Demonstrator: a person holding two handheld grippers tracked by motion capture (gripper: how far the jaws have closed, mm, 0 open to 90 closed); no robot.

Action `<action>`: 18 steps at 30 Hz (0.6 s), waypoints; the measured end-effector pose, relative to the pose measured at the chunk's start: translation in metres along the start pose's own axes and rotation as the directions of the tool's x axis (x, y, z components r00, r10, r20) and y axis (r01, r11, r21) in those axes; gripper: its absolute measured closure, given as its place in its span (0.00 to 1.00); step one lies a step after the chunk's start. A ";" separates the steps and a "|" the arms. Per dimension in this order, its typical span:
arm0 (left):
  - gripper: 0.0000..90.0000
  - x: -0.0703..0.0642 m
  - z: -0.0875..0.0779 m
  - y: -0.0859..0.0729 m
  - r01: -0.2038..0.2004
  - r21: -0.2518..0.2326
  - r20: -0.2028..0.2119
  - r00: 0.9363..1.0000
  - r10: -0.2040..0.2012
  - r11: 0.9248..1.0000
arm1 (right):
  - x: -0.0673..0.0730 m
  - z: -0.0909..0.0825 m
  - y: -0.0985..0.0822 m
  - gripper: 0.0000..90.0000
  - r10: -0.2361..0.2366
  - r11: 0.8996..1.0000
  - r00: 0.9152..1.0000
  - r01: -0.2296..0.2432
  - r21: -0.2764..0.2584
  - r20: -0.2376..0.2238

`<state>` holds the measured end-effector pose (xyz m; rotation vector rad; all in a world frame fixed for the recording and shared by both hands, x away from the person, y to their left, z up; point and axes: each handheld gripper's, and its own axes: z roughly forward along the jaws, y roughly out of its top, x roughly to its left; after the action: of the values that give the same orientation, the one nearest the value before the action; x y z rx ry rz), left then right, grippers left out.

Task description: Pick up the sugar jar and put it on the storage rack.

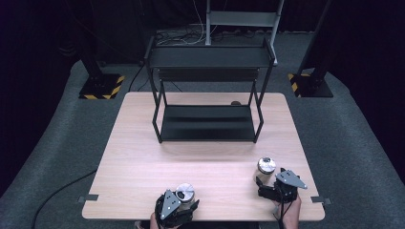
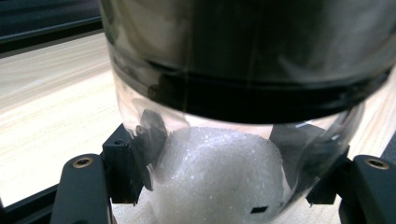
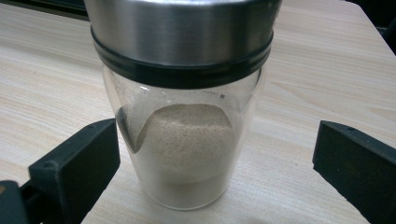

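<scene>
Jars stand on bench (image 1: 143, 143): left tool (image 1: 184, 209) at 6 o'clock grips white-grain jar (image 1: 185, 193); right tool (image 1: 268, 187) at 4 o'clock flanks second jar (image 1: 266, 167). Left gripper view: jaws clenched on white-grain jar (image 2: 224, 140), apparently for lifting. Right gripper view: tan-powder jar (image 3: 187, 116) between released jaws, untouched, likely lined up for a grasp

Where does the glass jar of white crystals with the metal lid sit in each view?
High view: glass jar of white crystals at the bottom centre, in the left gripper.
Left gripper view: it looms close between the jaws.
Right gripper view: not this jar.
Shared landmark: the light wooden table.
</scene>
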<state>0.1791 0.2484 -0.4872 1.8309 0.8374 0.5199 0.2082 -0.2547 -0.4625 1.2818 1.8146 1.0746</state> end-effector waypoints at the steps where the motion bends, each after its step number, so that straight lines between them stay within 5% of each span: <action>1: 0.33 0.001 0.000 0.001 0.000 0.001 0.004 1.000 0.000 1.000 | 0.000 0.000 0.000 0.00 -0.002 1.000 1.000 0.002 -0.001 -0.001; 18: 0.33 0.015 -0.008 0.016 -0.017 -0.022 -0.022 1.000 0.016 1.000 | 0.003 0.002 0.002 0.00 -0.021 1.000 1.000 0.021 0.005 -0.003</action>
<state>0.1885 0.2604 -0.4700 1.8164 0.8292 0.5585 0.2101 -0.2509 -0.4619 1.2625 1.8297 1.0614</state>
